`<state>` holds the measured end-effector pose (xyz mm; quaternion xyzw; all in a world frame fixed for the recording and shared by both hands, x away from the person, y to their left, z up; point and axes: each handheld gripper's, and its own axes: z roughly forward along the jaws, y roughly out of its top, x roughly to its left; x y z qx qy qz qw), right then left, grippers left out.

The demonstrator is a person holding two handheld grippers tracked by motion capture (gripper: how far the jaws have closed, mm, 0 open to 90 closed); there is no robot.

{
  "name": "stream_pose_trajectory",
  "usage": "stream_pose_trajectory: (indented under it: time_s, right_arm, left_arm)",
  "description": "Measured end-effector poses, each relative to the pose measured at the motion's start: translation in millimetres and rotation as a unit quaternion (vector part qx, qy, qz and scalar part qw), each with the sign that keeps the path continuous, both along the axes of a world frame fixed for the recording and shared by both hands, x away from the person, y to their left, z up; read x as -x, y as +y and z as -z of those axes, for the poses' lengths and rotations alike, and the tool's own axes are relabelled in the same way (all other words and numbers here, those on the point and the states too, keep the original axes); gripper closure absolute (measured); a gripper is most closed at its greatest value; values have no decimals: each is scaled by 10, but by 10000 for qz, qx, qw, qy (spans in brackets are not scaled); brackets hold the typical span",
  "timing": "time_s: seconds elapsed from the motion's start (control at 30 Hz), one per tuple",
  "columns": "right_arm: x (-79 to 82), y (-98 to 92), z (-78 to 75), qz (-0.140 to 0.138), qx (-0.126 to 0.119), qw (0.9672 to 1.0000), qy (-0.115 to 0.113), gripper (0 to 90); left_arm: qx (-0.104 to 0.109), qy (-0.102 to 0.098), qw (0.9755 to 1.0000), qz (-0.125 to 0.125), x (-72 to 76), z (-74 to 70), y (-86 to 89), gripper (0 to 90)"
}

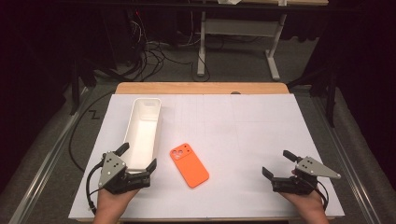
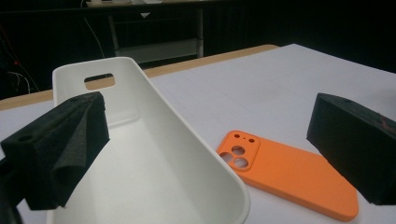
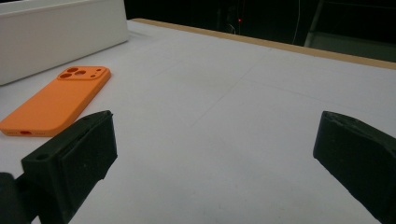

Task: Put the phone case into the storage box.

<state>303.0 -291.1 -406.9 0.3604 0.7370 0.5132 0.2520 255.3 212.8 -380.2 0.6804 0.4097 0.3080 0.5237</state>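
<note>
Orange phone case (image 1: 189,164), probably light, thin and flexible, lies flat at lower centre of the counter (image 1: 252,130) beside a white bin (image 1: 143,133), best pinched across its long edges, both claws apart.

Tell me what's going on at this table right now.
A person holds a pair of tongs in each hand over a white-covered table. Neither is gripping anything. The left tongs are open, straddling the near end of an empty white bin. The right tongs are open too, off on the right over bare surface. An orange phone case lies camera-side up beside the bin, between the two hands, untouched.
</note>
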Motion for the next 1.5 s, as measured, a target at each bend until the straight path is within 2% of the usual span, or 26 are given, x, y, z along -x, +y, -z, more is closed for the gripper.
stream_pose_trajectory:
  time_s: [0.6,1.0,1.17,1.5]
  right_arm:
    - [-1,-2,11,12,43,10000,28,1]
    - [-2,68,18,-91,149,9998,47,1]
    - [5,165,26,-205,206,9996,70,1]
    - [49,599,56,-714,400,9965,191,1]
  left_arm:
    - [-7,12,10000,33,-14,14,1,1]
    - [-23,1,9999,104,-13,17,-18,1]
    - [-34,-8,9999,152,-12,17,-31,1]
    - [-65,-32,9997,237,-11,13,-54,1]
